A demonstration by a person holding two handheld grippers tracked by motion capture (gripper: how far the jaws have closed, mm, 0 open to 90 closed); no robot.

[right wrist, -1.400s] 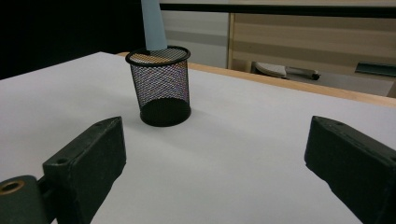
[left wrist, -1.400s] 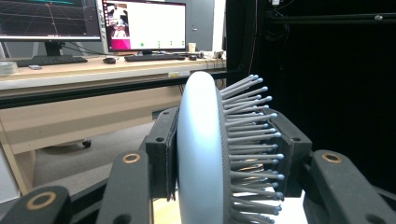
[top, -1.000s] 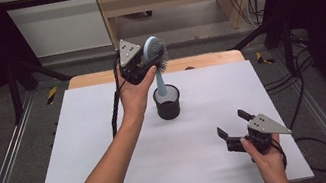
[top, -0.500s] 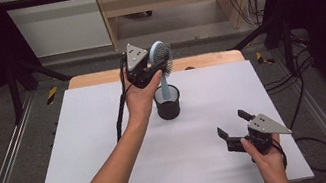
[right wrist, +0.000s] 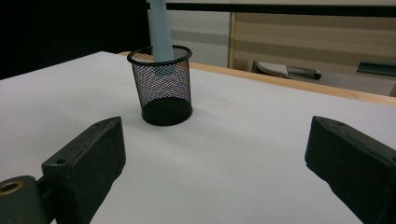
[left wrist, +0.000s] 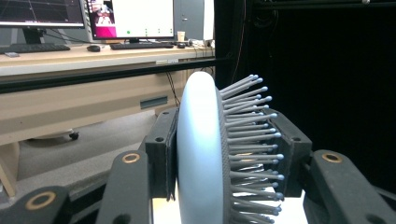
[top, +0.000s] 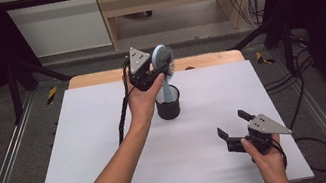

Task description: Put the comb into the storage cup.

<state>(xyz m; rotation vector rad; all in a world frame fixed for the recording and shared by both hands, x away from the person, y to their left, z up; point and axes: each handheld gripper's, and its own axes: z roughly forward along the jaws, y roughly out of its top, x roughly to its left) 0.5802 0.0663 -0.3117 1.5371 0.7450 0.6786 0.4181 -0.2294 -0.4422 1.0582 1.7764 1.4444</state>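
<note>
The black two-jaw left claw (top: 156, 70) is wearing a grey three-cornered plate (top: 137, 59) on top and trailing a black cable (top: 123, 116); brass-ringed screw holes are showing on its jaw arms. The matching black right claw (top: 231, 129) is carrying a like grey plate (top: 268, 125). Both forearms are showing bare, sleeveless.

Cup (top: 169, 108) stands mid-table (top: 87, 160), toward the far edge. Brush (top: 163, 66) upright, handle in cup. Right gripper (top: 231, 132) near front right.
</note>
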